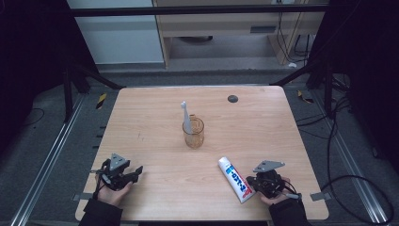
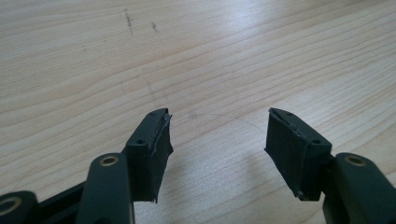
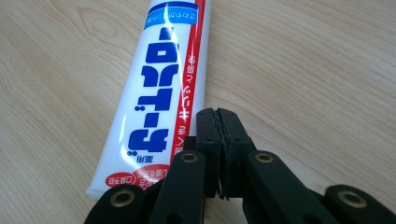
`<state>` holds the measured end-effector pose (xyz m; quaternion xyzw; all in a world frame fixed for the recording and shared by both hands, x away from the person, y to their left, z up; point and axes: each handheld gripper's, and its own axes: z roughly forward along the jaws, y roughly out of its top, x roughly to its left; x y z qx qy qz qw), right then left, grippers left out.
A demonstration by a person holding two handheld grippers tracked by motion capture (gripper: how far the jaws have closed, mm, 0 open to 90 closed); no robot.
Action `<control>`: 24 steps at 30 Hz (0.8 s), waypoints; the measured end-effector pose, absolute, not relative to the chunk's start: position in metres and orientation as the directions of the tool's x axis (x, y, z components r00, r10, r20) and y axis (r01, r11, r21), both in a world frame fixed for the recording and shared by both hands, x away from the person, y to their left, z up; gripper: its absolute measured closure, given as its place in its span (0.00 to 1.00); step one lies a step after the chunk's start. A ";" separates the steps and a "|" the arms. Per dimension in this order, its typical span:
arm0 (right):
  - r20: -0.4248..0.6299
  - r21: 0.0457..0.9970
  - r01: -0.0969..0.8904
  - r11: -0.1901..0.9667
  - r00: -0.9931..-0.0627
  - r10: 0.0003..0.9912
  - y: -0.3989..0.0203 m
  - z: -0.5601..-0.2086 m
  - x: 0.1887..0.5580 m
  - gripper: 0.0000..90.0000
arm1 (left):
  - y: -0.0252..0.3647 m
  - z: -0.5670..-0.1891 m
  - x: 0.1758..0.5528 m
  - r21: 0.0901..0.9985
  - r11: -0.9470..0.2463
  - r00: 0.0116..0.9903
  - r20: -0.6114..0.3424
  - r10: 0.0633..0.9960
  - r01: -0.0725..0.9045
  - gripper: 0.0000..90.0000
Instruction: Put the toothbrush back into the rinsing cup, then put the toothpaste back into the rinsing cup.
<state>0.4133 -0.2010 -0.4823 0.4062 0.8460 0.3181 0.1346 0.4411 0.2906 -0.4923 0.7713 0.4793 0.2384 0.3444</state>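
- While toothpaste tube (image 1: 236, 179) lies flat at table's (image 1: 155, 122) near-right edge, right gripper (image 3: 219, 122) sits just beside its crimped end, jaws together, gripping nothing.
- Left gripper (image 2: 217, 133): jaws apart over bare wood.

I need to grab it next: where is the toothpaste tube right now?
In the high view the toothpaste tube lies flat near the table's front right edge, beside the right gripper, nearer than the glass cup.

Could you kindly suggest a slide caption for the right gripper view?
Right gripper, fingers shut together with nothing between them, over the edge of a toothpaste tube lying flat on the wooden table.
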 end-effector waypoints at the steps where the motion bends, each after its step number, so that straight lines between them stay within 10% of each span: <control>1: 0.034 0.648 0.603 0.465 -0.633 0.773 -0.201 -0.482 0.413 0.98 | 0.291 -0.493 0.442 0.759 -0.301 0.426 0.036 0.904 0.577 0.44; 24: 0.098 0.658 0.579 0.481 -0.699 0.708 -0.180 -0.486 0.408 0.99 | 0.294 -0.492 0.444 0.761 -0.291 0.418 0.029 0.908 0.579 0.43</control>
